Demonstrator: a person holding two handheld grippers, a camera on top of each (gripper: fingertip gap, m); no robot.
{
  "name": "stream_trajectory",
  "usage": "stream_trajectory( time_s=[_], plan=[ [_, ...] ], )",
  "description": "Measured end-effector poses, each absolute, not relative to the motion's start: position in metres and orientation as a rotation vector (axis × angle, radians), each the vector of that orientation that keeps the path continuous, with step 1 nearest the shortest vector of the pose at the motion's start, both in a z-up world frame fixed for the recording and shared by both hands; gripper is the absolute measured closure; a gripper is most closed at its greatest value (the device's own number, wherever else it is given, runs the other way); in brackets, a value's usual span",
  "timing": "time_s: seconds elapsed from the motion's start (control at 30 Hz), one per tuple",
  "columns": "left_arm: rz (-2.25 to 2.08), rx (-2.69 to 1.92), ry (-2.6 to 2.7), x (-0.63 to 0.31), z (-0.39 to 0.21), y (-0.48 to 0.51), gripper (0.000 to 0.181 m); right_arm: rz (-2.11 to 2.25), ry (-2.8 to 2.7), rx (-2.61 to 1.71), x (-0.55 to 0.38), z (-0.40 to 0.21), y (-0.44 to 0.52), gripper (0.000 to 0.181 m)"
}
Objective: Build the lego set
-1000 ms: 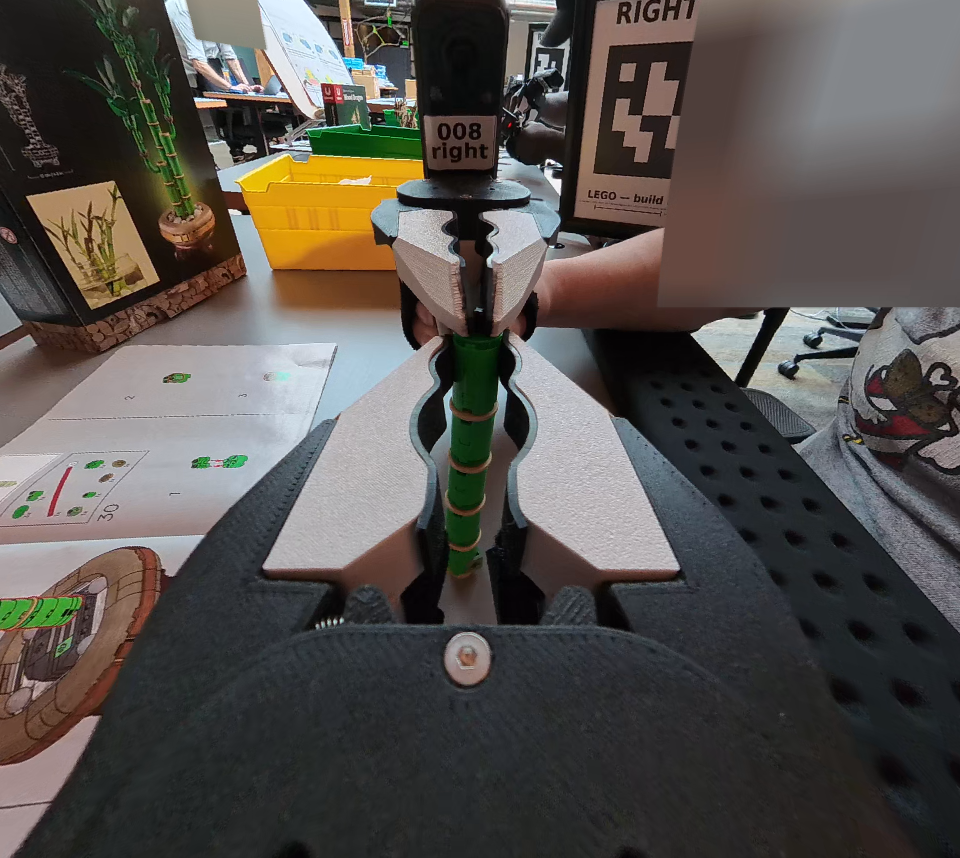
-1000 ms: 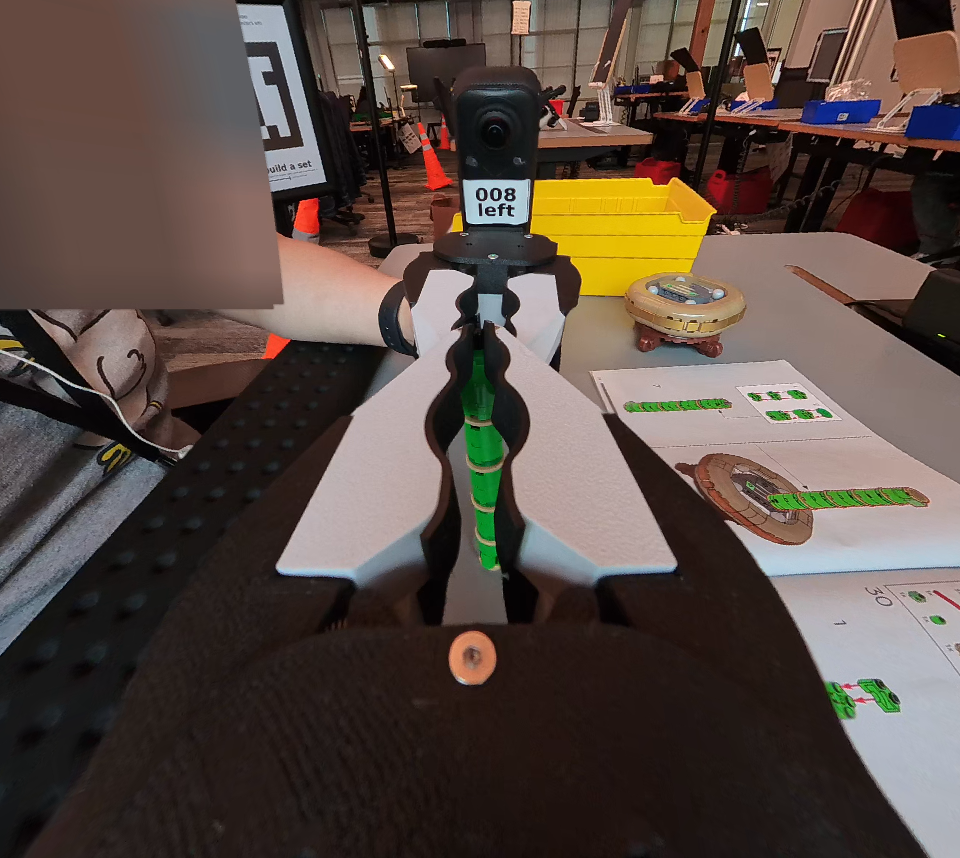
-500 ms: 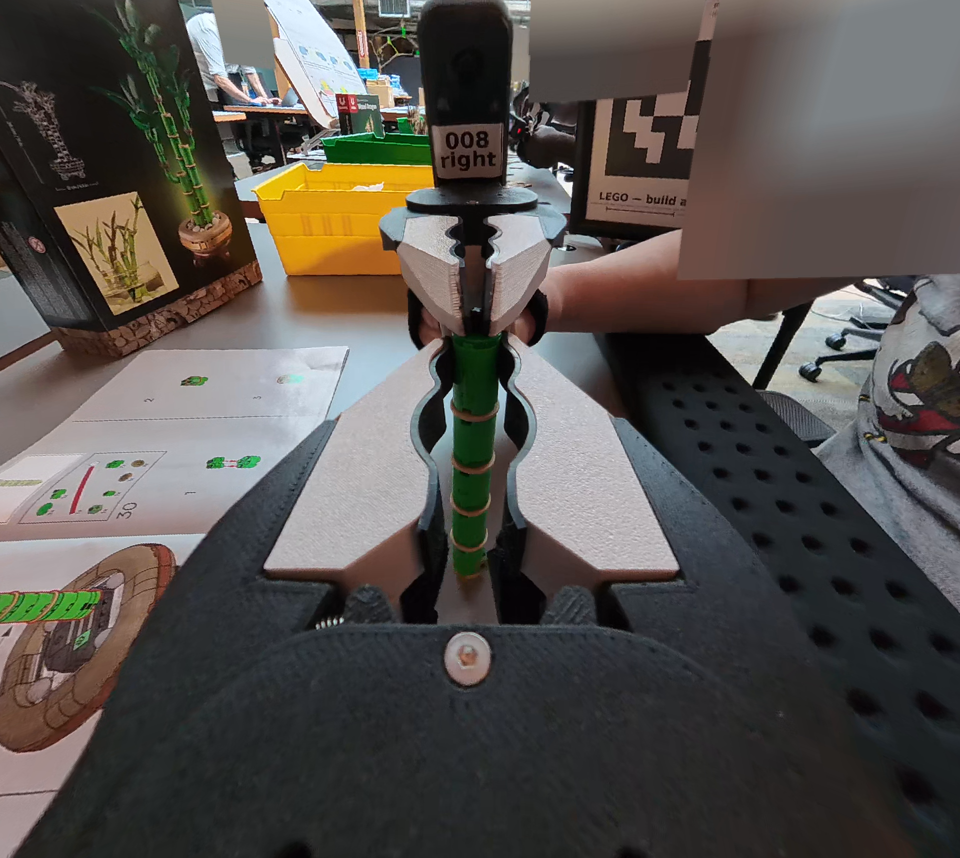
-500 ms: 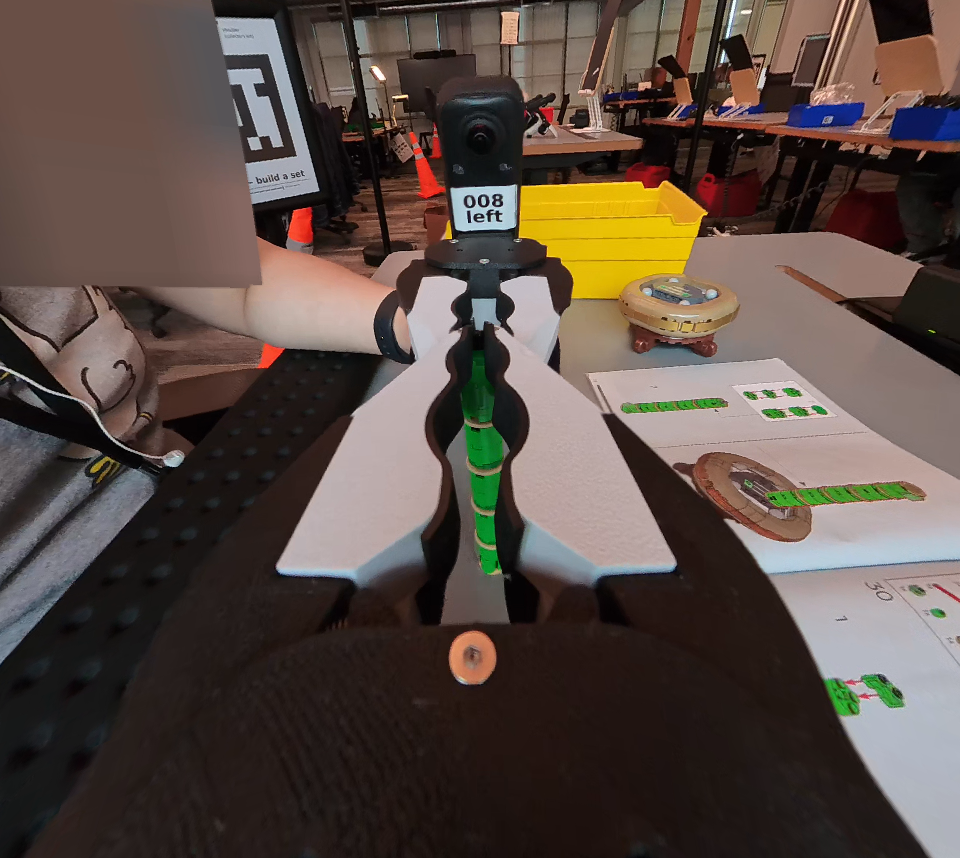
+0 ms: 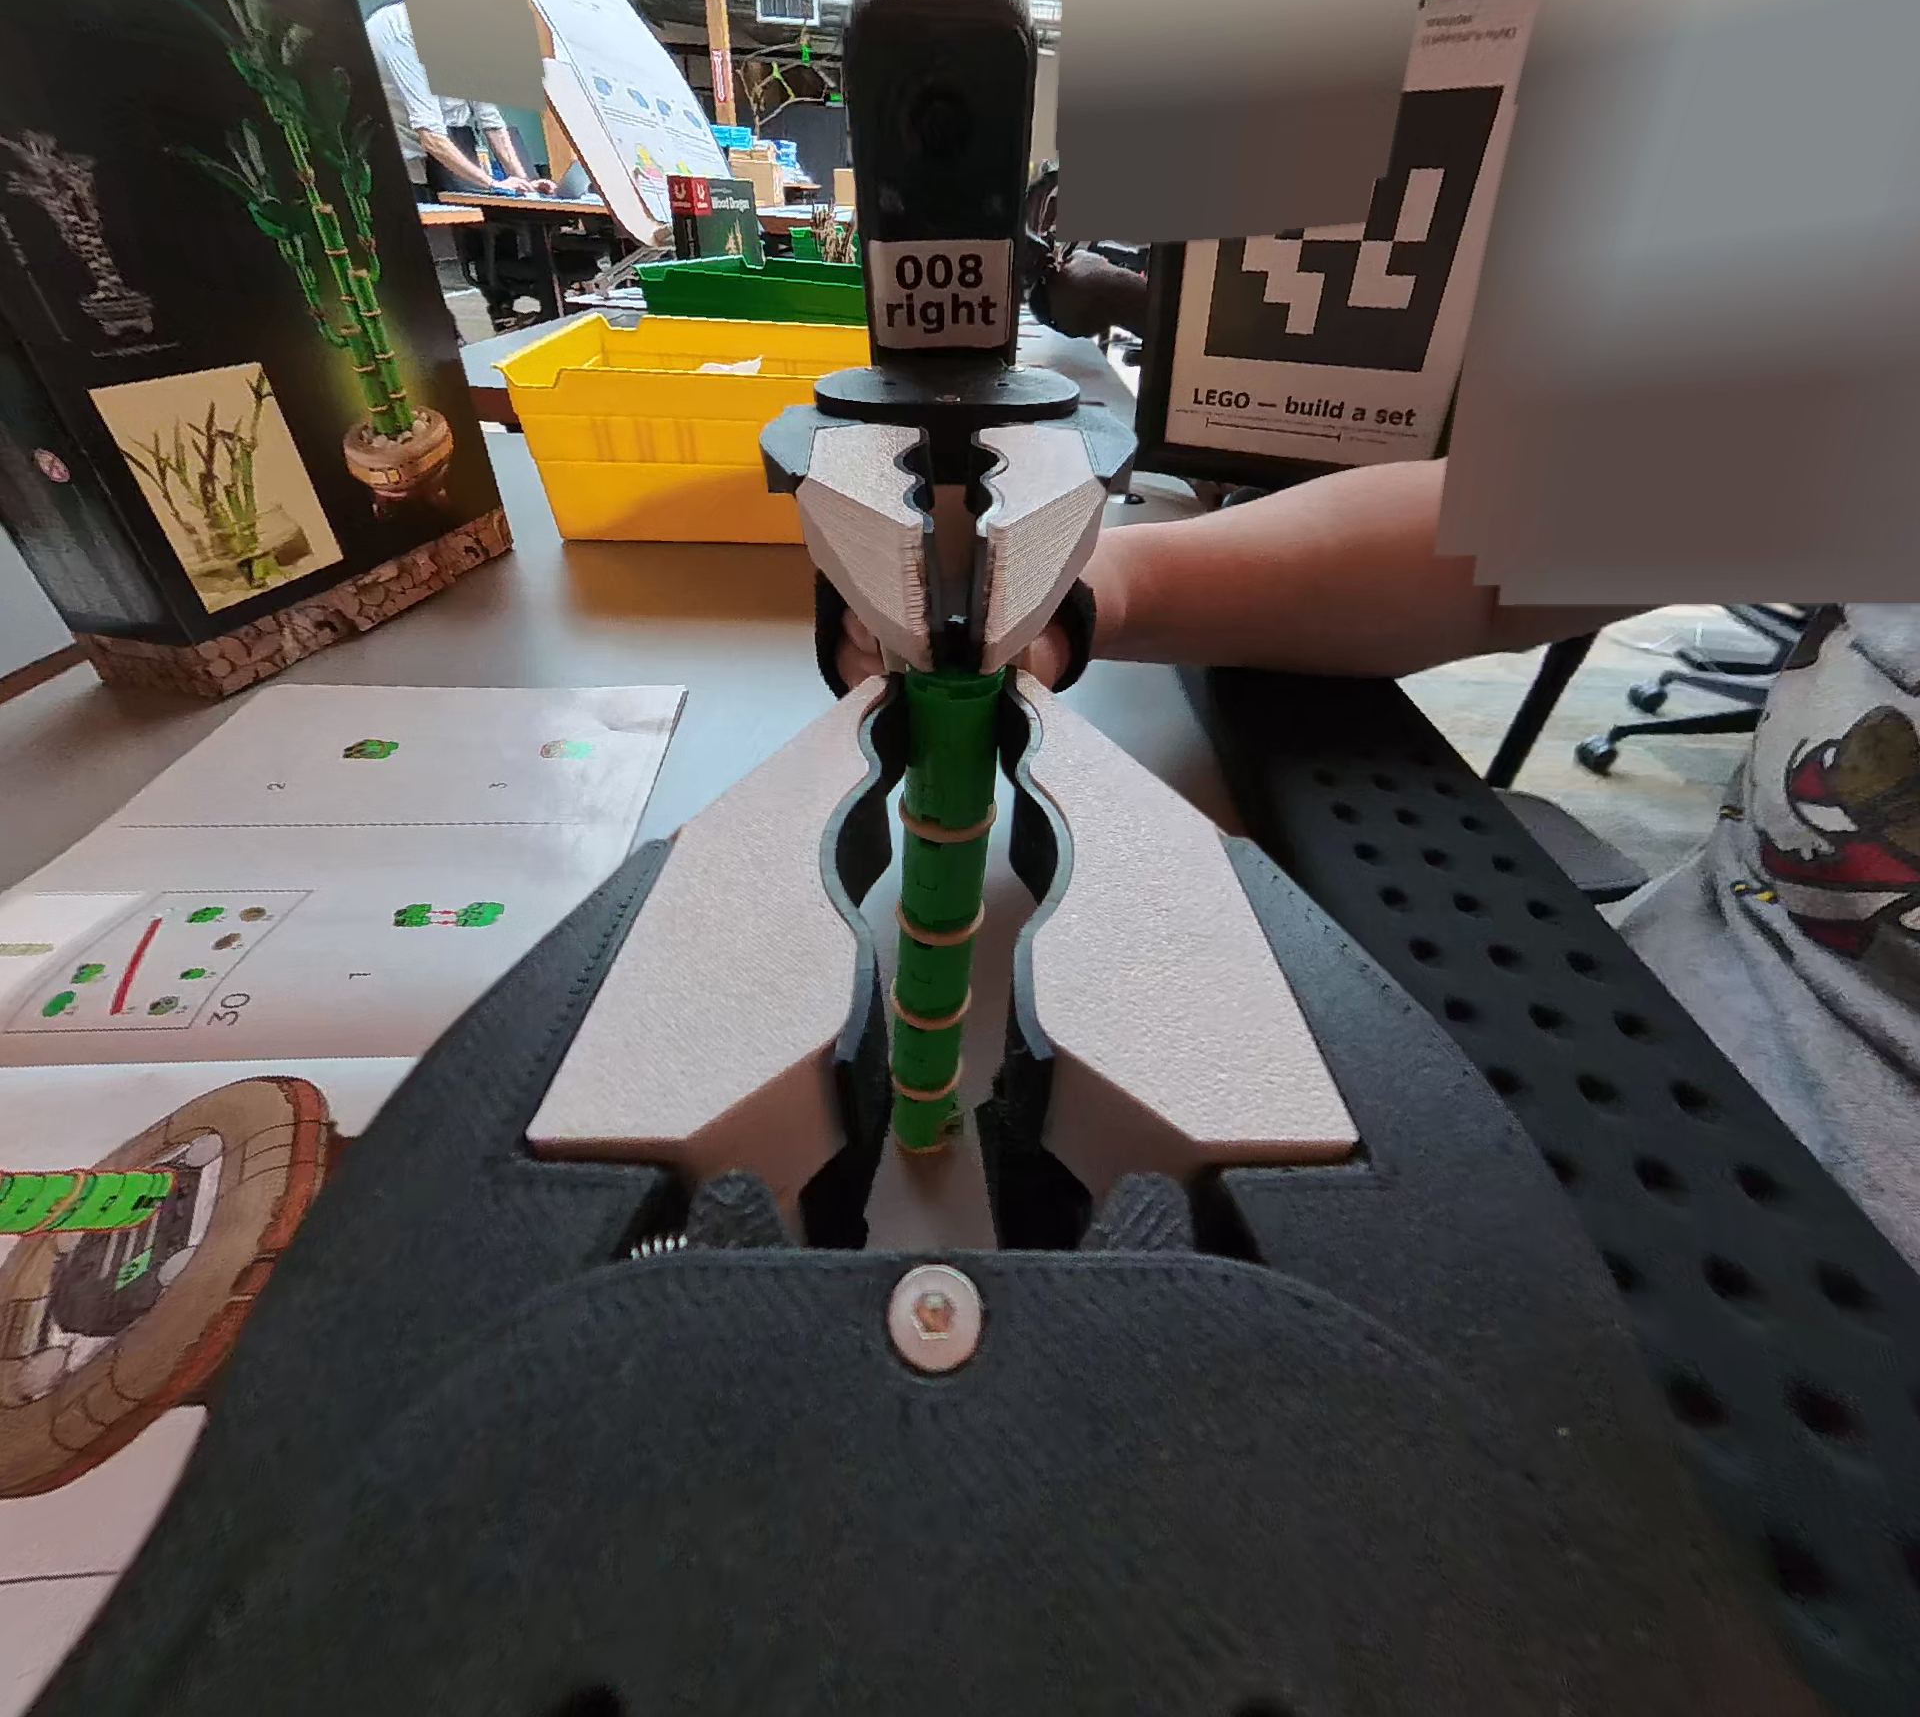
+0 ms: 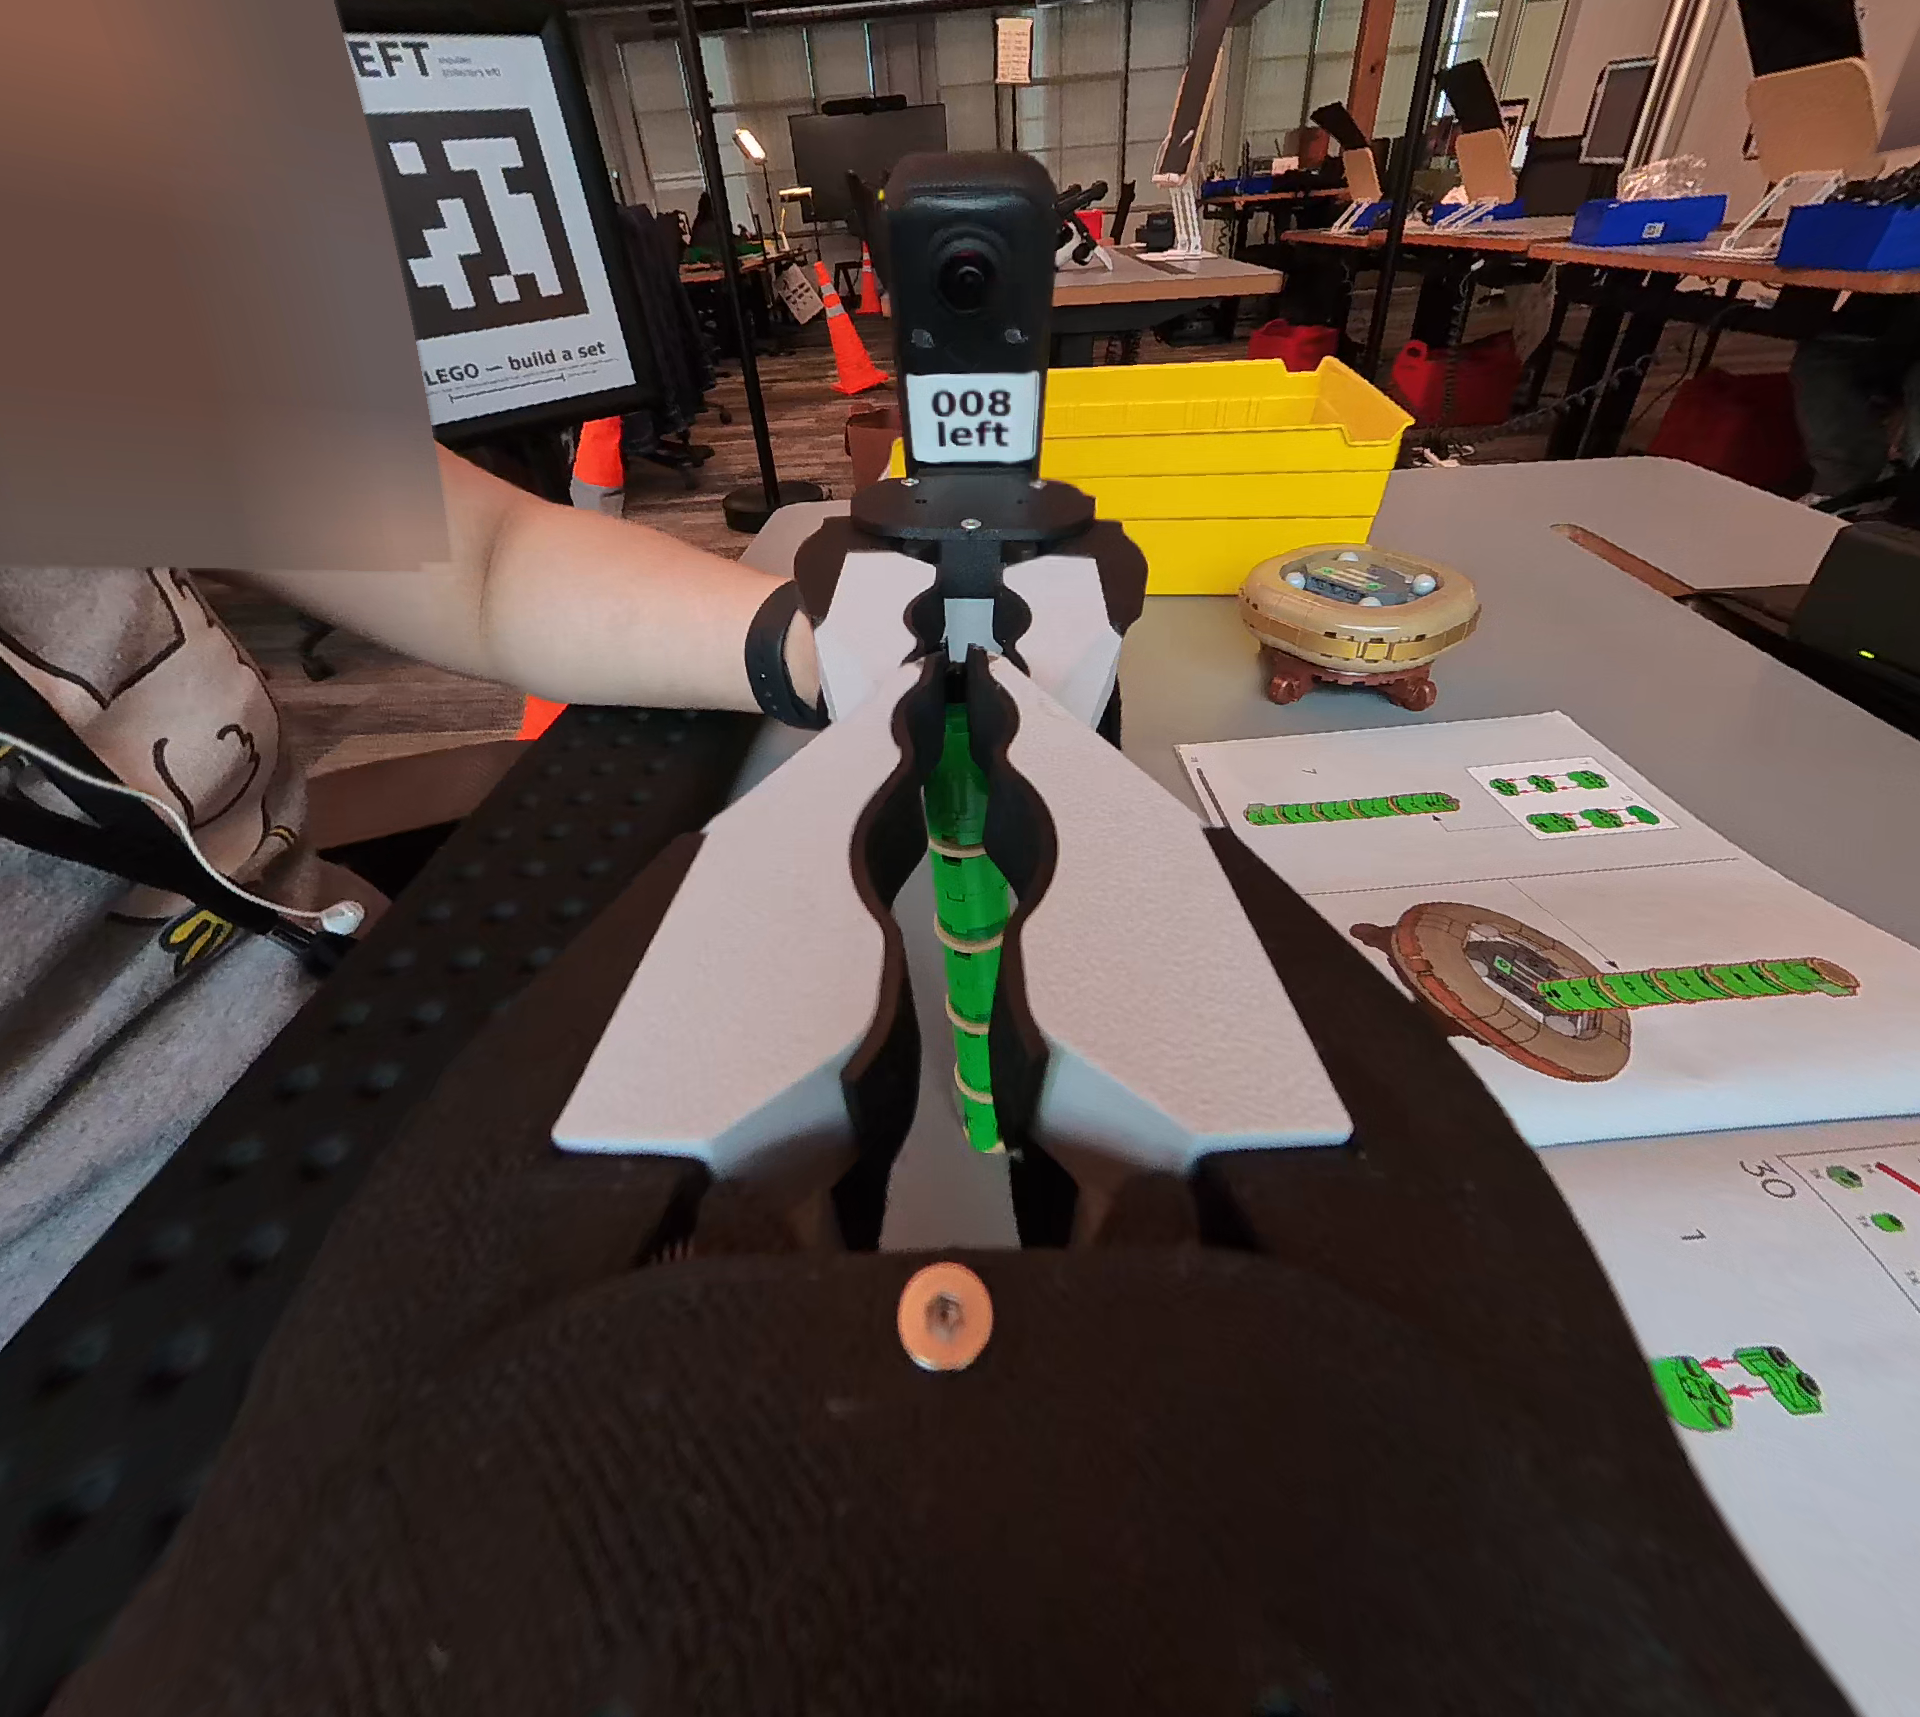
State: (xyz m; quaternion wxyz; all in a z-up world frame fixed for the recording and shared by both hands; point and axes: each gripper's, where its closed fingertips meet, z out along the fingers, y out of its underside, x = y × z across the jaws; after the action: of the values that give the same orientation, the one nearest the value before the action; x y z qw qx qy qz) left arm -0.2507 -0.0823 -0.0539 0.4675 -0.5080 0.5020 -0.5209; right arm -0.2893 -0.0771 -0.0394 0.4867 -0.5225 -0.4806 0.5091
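A green bamboo stalk [image 5: 935, 919] with tan rings runs lengthwise between the fingers of my left gripper [image 5: 951, 691], which is shut on it. Its far end goes into the tips of my right gripper [image 5: 951, 628], which faces mine tip to tip. In the right wrist view the stalk [image 6: 971, 940] lies the same way between the fingers of the right gripper [image 6: 961, 680], shut on it, with the left gripper [image 6: 971, 644] opposite. The round tan pot base [image 6: 1356, 618] stands on the grey table, apart from both grippers.
Printed instruction sheets [image 5: 364, 836] [image 6: 1558, 940] lie on the table. The set's box [image 5: 208, 317] stands at the left, with a yellow bin [image 5: 675, 441] and a green bin [image 5: 748, 285] behind. A black perforated mat [image 5: 1558, 940] lies by the person's arm [image 5: 1299, 566]. The grippers are tip to tip, or close to it. The round tan pot base [image 6: 1356, 618] sits 25 cm or so from the ends of my right fingers.
Both grippers have drifted slightly together with the stalk, so the background has shifted a little. Both grips are unchanged.
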Motion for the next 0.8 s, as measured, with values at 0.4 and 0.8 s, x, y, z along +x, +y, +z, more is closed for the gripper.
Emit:
stream_trajectory(
  time_s=[0.4, 0.8],
  plan=[
    [-1.533, -1.337, 1.195, -0.262, -0.060, -0.079, 0.160, 1.324, -1.077, -1.245, -0.286, -0.035, -0.070, 0.176],
    [-1.442, -1.408, 1.338, -0.258, -0.088, -0.085, 0.154, 1.382, -1.063, -1.229, -0.284, -0.034, -0.071, 0.176]
  ],
)
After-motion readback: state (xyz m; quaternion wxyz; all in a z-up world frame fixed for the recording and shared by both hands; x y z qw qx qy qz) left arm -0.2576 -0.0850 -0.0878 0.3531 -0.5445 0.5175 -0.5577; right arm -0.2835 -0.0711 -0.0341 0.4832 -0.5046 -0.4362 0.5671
